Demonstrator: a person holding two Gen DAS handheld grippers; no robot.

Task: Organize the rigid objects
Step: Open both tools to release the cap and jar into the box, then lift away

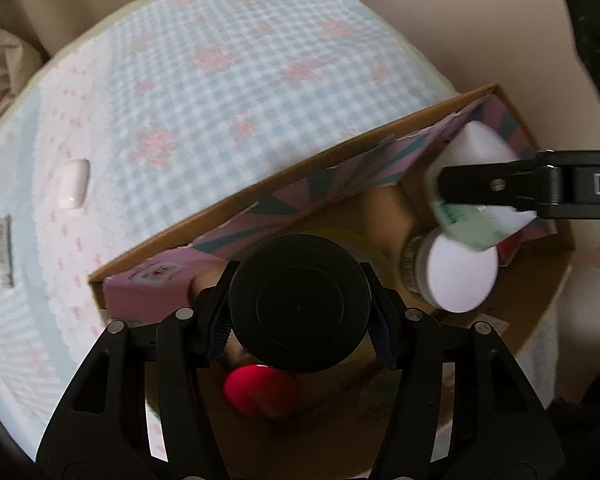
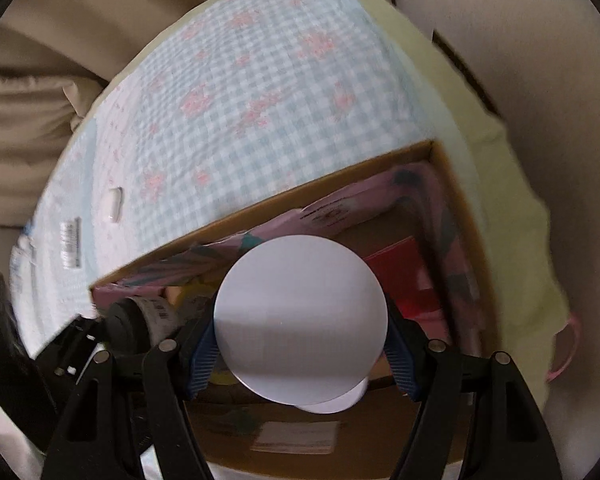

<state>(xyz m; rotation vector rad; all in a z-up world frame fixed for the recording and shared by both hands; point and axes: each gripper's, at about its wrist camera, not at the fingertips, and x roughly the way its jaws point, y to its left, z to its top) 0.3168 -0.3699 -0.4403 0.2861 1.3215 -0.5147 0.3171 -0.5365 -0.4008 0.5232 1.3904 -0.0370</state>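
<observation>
A cardboard box (image 1: 260, 190) with a pink and teal lining stands on a checked bedcover. My left gripper (image 1: 299, 338) is shut on a bottle with a black cap (image 1: 299, 308) and holds it over the box. My right gripper (image 2: 300, 354) is shut on a bottle with a white cap (image 2: 300, 320), also over the box (image 2: 260, 204). The right gripper's finger (image 1: 500, 186) crosses the left wrist view over a white bottle with a green label (image 1: 472, 224). The black-capped bottle (image 2: 140, 316) shows at the left of the right wrist view.
A red round object (image 1: 260, 394) and a white-capped jar (image 1: 456, 272) lie in the box. A red flat item (image 2: 404, 276) lies in its right part. A small white case (image 1: 74, 184) and a silver item (image 1: 0, 252) lie on the bedcover (image 1: 220, 80).
</observation>
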